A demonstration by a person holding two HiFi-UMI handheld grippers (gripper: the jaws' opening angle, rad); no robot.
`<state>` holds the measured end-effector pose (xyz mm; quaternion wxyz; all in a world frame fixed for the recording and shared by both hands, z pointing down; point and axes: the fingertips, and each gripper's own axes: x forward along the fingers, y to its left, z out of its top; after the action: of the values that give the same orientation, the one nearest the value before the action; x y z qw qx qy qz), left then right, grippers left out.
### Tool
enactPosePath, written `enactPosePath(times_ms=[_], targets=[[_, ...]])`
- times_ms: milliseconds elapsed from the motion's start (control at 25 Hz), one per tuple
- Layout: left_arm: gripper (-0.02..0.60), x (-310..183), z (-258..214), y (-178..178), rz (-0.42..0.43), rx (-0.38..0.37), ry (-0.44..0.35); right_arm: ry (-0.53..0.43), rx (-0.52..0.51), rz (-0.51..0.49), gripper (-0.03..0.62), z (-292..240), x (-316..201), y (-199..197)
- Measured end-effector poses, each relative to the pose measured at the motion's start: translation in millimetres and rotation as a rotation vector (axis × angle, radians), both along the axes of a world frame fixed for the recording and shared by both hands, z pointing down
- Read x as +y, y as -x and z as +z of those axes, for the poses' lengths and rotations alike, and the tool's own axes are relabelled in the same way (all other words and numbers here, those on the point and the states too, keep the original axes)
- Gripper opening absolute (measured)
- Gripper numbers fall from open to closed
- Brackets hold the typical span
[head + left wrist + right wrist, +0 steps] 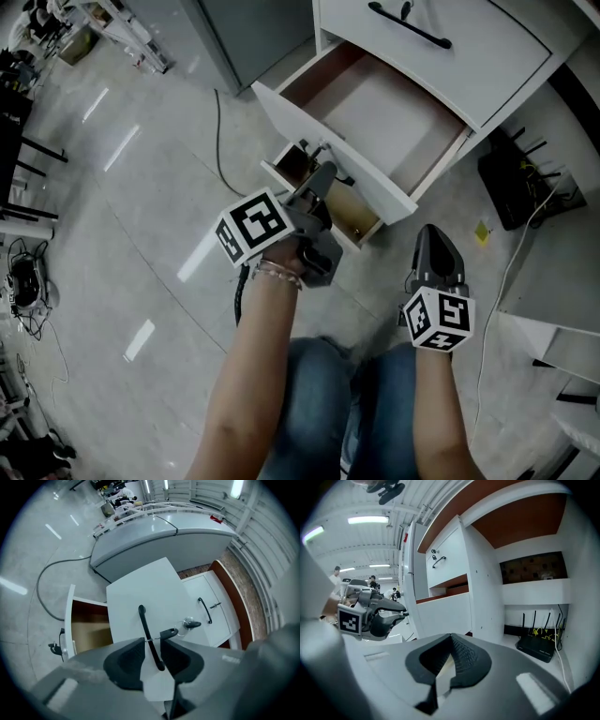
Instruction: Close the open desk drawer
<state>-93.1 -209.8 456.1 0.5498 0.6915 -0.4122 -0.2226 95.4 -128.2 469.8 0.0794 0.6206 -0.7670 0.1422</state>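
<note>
Push on the Front, Not the Handle

Nearest, by the knee: right gripper (450, 638) with tips closed together on nothing, hanging well short of the desk. Further on, left gripper (152, 643) with fingers apart either side of the black handle (146, 629); no pad seen pressing on the bar. Just beside the handle, a key (188, 622) on its ring. Behind both, the white drawer front (150, 585), standing well out from the desk, with the bare drawer (389, 117) gaping beyond it in the head view. Just under that front, a second, wood-lined drawer (89, 632) also standing out; unclear which to shut first. Farthest, a closed front (220, 613) higher on the desk.

Likely to handle as a rigid, light, empty box on runners. Should slide under a modest, steady shove. May rack and bind if pushed off-centre, and may bounce back if slammed. Smooth painted face, so apt to let a hard fingertip skid. Best taken at mid-front close to the handle, pressing square to the travel; no need to clamp anything. Worth keeping the jaws clear of the dangling key and of the closing gap at the desk edge
</note>
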Motion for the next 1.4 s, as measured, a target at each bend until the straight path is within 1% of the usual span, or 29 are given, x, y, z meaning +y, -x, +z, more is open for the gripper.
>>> enactPosePath(times_ms=[120,200,280,400,520,640,720,760,840,920,1000,1080,1200,1280,1400], targets=[[0.091,-5,-4,1,-0.023,0.039,-0.018,-0.036,0.019,-0.016,-0.002,5,-8,-3],[0.091,-6,-4,0,-0.027,0.033,-0.02,-0.052,0.027,-0.005,-0.002,10,-11,-9],[0.091,-5,-3,0,-0.031,0.038,-0.005,-0.058,0.025,0.014,-0.002,18,-11,-15],[0.089,-6,-2,-1,-0.041,0.085,0.047,-0.068,0.017,0.034,-0.002,29,-14,-21],[0.08,-6,0,-2,-0.036,0.127,0.108,-0.095,0.037,0.022,-0.002,37,-20,-20],[0.076,-4,0,-2,-0.037,0.131,0.174,-0.119,0.094,-0.019,-0.002,40,-22,-17],[0.072,-4,-1,-1,-0.047,0.122,0.222,-0.139,0.11,-0.028,-0.002,35,-24,-20],[0.072,-3,-1,-1,-0.048,0.118,0.234,-0.145,0.11,-0.023,-0.002,34,-25,-23],[0.072,-2,0,-3,-0.051,0.126,0.223,-0.145,0.108,-0.008,-0.002,34,-24,-30],[0.072,-2,0,-3,-0.065,0.154,0.184,-0.141,0.111,-0.008,-0.002,37,-24,-31],[0.066,-4,-2,-2,-0.076,0.169,0.15,-0.147,0.114,-0.027,-0.002,37,-25,-26],[0.066,-6,-8,-2,-0.078,0.163,0.107,-0.158,0.115,-0.049,-0.003,36,-24,-18],[0.06,-11,-17,-5,-0.108,0.198,0.04,-0.173,0.117,-0.077,-0.002,33,-22,-8],[0.058,-15,-17,-8,-0.125,0.221,0.031,-0.175,0.118,-0.095,-0.002,32,-20,-4],[0.058,-17,-17,-9,-0.117,0.234,0.031,-0.178,0.138,-0.122,-0.002,33,-17,-2]])
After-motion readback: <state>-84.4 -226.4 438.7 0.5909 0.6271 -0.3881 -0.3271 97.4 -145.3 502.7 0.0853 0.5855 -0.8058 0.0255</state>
